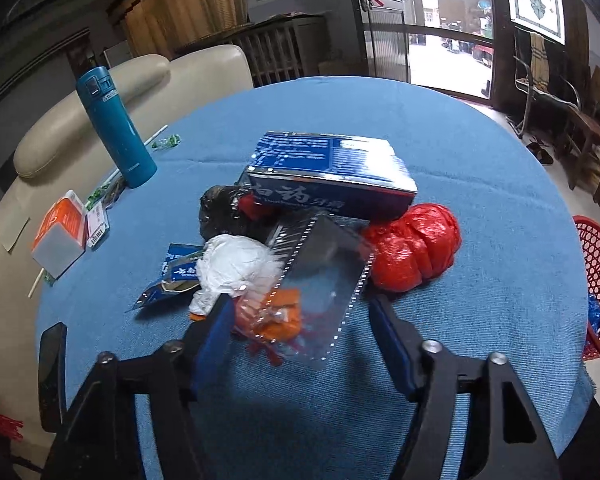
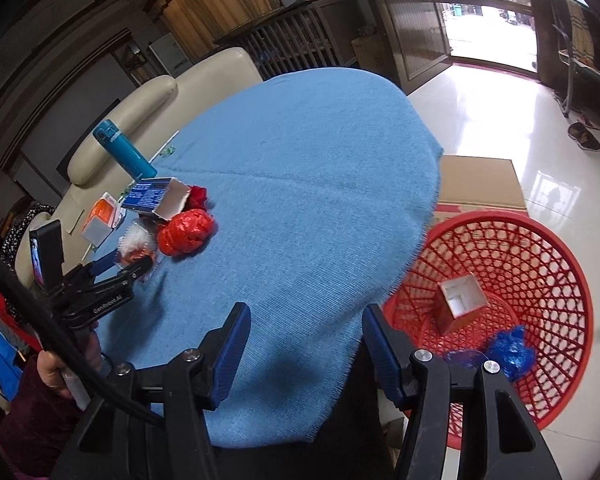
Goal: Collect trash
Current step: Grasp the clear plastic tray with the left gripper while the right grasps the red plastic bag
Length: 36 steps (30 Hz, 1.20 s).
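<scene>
While the right gripper (image 2: 306, 344) hangs wide and empty beside the red basket (image 2: 560, 264), the left gripper (image 1: 300, 320) brackets the clear plastic tray (image 1: 324, 280) and orange wrapper (image 1: 278, 316), jaws wide; next, probably, closing on that litter

The blue box (image 1: 332, 176) carries large pale Chinese characters along its side, of which "白药" can be read; its top panel is covered in white print too small to make out. In the right wrist view, the black body of the left gripper (image 2: 134, 266) bears white lettering reading "GenRobot.AI". A barcode label on the pink packet (image 1: 97, 224) is illegible.
</scene>
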{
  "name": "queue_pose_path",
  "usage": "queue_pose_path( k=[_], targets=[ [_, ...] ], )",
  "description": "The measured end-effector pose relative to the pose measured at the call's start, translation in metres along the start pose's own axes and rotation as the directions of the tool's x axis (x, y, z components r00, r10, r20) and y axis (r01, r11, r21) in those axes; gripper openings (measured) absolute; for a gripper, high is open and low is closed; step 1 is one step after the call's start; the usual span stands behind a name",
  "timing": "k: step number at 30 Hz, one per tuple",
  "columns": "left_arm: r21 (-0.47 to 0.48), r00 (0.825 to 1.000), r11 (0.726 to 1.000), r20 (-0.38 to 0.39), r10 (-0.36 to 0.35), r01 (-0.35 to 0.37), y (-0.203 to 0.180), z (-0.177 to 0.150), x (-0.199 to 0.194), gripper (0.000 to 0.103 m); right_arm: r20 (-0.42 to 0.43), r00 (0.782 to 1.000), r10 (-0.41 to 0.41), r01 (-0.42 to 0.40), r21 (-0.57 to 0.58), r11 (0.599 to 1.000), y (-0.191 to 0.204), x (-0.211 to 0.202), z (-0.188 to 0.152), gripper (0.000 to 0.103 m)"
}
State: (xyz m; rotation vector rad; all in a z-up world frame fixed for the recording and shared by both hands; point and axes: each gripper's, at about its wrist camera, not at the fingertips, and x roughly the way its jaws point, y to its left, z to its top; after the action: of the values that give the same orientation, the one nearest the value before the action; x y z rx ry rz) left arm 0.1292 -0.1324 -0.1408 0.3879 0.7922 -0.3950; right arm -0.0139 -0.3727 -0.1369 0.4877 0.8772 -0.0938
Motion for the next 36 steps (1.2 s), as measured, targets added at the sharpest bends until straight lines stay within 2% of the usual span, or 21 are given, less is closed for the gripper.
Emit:
queue_pose_path(
  k=[2,4,8,12,15,18,21,23,24,28,30,32,35,36],
  targets=[
    [-0.026,0.999,0.999,-0.004,-0.033,0.033,0.009,0.000,0.001,0.061,-0.008,1.000,0.024,-0.024,-0.024,0.999,0.011,0.010,0.009,0.062],
    [-0.043,0.999,0.998,0.005,-0.054,0.054,0.016,0.000,-0.003,0.051,-0.013,0.998,0.058,-0.058,-0.052,0.997,0.024,0.023,0.022,0.062],
    [-0.053,0.994,0.992,0.017,-0.110,0.110,0.024,-0.003,-0.014,0.051,-0.024,0.987,0.160,-0.162,-0.093,0.982,0.053,0.055,0.048,0.062],
    [-0.046,0.988,0.987,0.039,-0.149,0.151,0.026,-0.013,-0.038,0.051,-0.026,0.975,0.219,-0.221,-0.164,0.961,0.083,0.085,0.067,0.062],
    [-0.035,0.979,0.980,0.066,-0.192,0.195,0.027,-0.022,-0.059,0.051,-0.031,0.957,0.288,-0.288,-0.209,0.935,0.099,0.107,0.079,0.062],
    [-0.040,0.972,0.972,0.063,-0.228,0.231,0.025,-0.031,-0.071,0.051,-0.069,0.940,0.333,-0.340,-0.213,0.916,0.107,0.130,0.086,0.062],
    [-0.059,0.973,0.972,0.041,-0.227,0.229,0.028,-0.037,-0.071,0.051,-0.114,0.935,0.337,-0.355,-0.242,0.903,0.116,0.148,0.086,0.062],
    [-0.083,0.976,0.972,0.030,-0.217,0.218,0.033,-0.039,-0.068,0.051,-0.129,0.945,0.300,-0.325,-0.284,0.902,0.123,0.155,0.080,0.062],
    [-0.098,0.977,0.972,0.026,-0.211,0.212,0.037,-0.039,-0.067,0.051,-0.138,0.943,0.302,-0.331,-0.295,0.896,0.125,0.153,0.077,0.062],
    [-0.152,0.983,0.971,0.028,-0.181,0.184,0.056,-0.039,-0.067,0.051,-0.275,0.888,0.369,-0.447,-0.325,0.833,0.133,0.136,0.055,0.062],
    [-0.166,0.985,0.971,0.032,-0.168,0.171,0.062,-0.041,-0.069,0.051,-0.289,0.892,0.349,-0.440,-0.375,0.816,0.139,0.126,0.044,0.062],
    [-0.181,0.986,0.969,0.031,-0.164,0.167,0.065,-0.042,-0.071,0.051,-0.260,0.907,0.332,-0.412,-0.385,0.826,0.139,0.121,0.043,0.062],
    [-0.186,0.986,0.969,0.034,-0.160,0.164,0.064,-0.043,-0.074,0.051,-0.185,0.957,0.223,-0.281,-0.405,0.870,0.140,0.130,0.050,0.062],
    [-0.183,0.986,0.969,0.037,-0.163,0.167,0.063,-0.043,-0.076,0.052,-0.185,0.962,0.202,-0.262,-0.404,0.876,0.141,0.135,0.051,0.062]
  ],
)
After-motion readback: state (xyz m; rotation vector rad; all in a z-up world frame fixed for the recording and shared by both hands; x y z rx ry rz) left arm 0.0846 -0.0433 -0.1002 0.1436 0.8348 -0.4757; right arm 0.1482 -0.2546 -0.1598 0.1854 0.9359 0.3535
